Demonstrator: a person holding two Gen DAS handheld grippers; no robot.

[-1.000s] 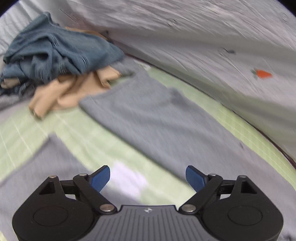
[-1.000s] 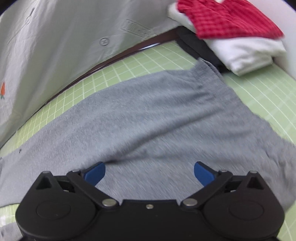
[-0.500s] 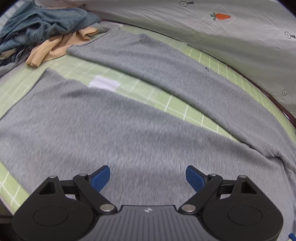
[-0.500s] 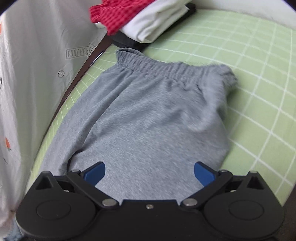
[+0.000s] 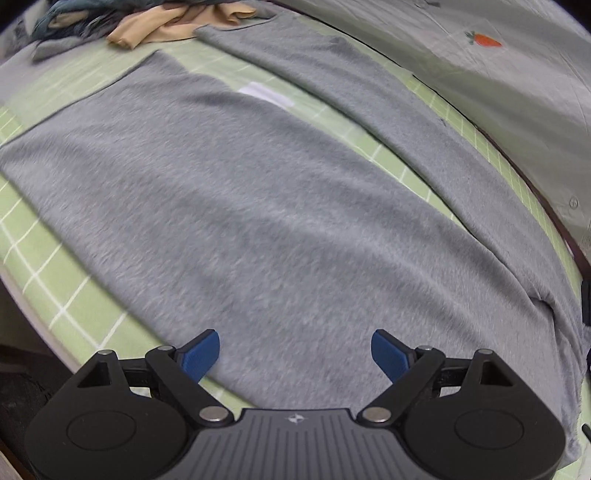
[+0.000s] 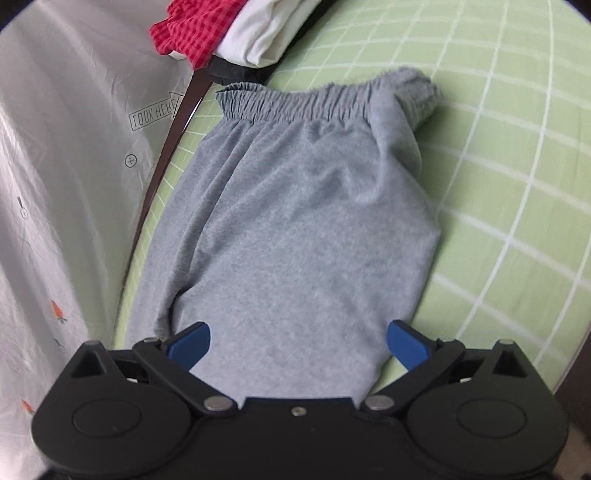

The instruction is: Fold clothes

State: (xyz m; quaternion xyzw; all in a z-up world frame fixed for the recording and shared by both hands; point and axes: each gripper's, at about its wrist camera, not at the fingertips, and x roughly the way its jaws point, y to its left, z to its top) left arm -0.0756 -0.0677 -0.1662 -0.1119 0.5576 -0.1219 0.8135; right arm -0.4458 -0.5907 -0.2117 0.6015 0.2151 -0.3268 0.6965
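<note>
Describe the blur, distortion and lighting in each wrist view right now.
Left wrist view: motion blur smears the grey trousers and the clothes pile at top left; the gridded green mat bows with fisheye curvature. Right wrist view: sharper, the elastic waistband crisp, soft even light, no glare; grid lines curve strongly at right.

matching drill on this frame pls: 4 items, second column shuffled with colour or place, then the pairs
Items:
1. pants
2. checked cloth
3. mat
4. carrot print

Descriptions:
A. green with a white grid
B. orange, on the pale sheet
C. grey, spread flat, elastic waistband
D. red, atop the folded stack

Pairs: 1-C, 2-D, 3-A, 4-B
</note>
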